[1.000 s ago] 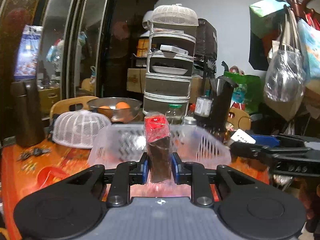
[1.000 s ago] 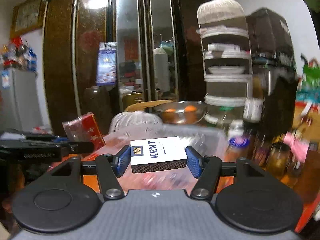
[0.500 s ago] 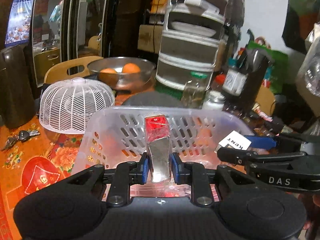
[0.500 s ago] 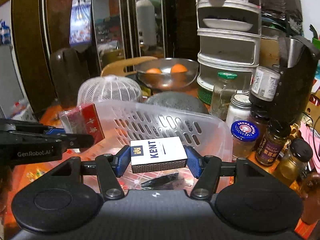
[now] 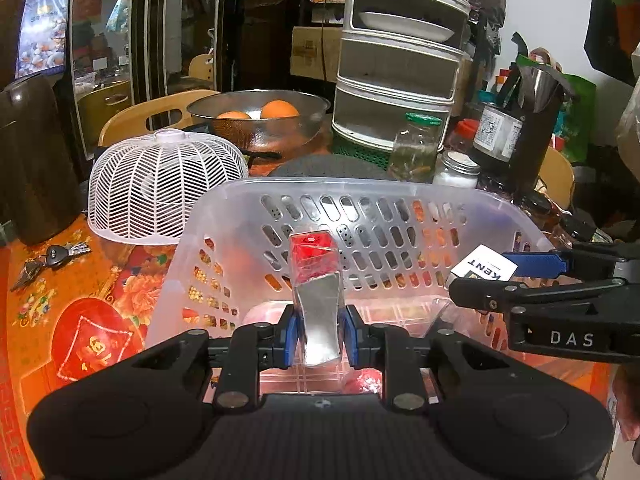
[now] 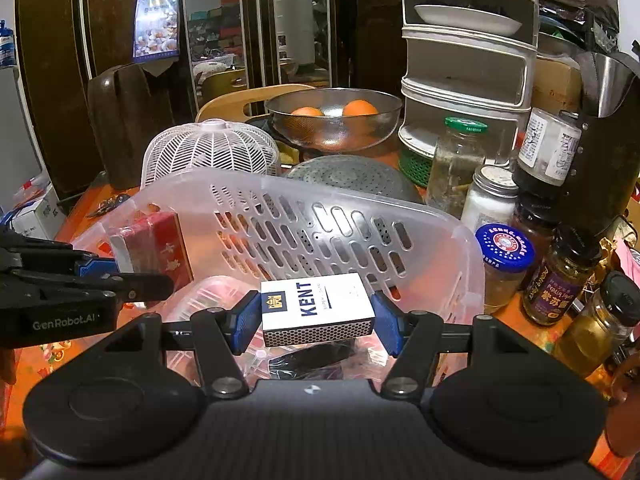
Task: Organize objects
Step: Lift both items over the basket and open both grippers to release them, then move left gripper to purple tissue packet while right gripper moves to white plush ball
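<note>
Both claws lower over basket (image 5: 400,200), left claw (image 5: 319,334) pinching red pack (image 5: 316,280), right claw (image 6: 316,320) pinching KENT pack (image 6: 316,300)

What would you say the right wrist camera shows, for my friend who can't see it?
The right gripper holds a white KENT box over a clear plastic basket. At left, the left gripper holds a red pack over it too. Behind stand jars and a bowl of oranges.

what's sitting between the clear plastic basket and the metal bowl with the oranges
A dark grey perforated domed lid lies between the clear plastic basket and the metal mesh bowl of oranges, clearest in the right wrist view.
</note>
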The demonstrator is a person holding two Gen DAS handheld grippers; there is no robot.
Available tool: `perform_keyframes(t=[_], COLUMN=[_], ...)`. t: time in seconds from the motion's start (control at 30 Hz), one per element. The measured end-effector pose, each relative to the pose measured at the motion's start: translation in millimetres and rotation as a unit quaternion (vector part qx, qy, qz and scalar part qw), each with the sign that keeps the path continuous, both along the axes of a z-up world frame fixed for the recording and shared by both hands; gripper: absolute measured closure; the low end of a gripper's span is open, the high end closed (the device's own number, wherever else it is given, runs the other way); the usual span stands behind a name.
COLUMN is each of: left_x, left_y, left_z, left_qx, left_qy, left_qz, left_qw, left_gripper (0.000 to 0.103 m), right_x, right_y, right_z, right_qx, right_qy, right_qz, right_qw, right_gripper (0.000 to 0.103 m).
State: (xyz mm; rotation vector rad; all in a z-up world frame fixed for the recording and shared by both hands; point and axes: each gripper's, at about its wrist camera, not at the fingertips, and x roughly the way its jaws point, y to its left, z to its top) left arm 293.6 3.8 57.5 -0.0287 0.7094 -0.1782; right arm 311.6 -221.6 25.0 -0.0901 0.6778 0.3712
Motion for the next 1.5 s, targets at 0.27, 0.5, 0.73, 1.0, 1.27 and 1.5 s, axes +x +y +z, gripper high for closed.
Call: perform_keyframes(t=[0.27,0.5,0.73,1.0,1.27,1.5], left_x=[-6.8,-92.6,-152.2,-156.0,-155.8,-172.0], left_y=[4.1,13.7,4.3,-46.3,-71.8,-51.8], left_z=[5.7,34.1,-30.2,-71.9,-90.5,-81.9], left_qx=[-0.006,-0.025,-0.002,0.076,0.157,0.126], left_qy=[-0.028,-0.129,-0.099,-0.105,-0.107,-0.126], left_qz=[0.01,-0.014,-0.02,-0.071,-0.075,-0.063], left_qw=[0.9995,0.9912,0.9948,0.9891,0.9789,0.982], left_gripper=[0.056,0.015,0.015,0.015,0.025,0.033], right_x=[0.3,-63.1,-149.9,-184.9,-185.0,-182.4], right_y=[-1.0,-29.6,-54.6,-87.6,-92.3,-76.5], right_z=[2.2,29.4,-13.7,-72.4,-80.4,-84.4], right_qx=[-0.002,0.047,0.074,0.117,0.106,0.117], right_qy=[-0.006,-0.083,-0.103,-0.045,-0.038,-0.036], right_qz=[-0.007,-0.025,-0.042,-0.102,-0.11,-0.088], right_qw=[1.0,0.995,0.991,0.987,0.988,0.989], right_gripper=[0.023,0.003,0.0,0.0,0.0,0.0])
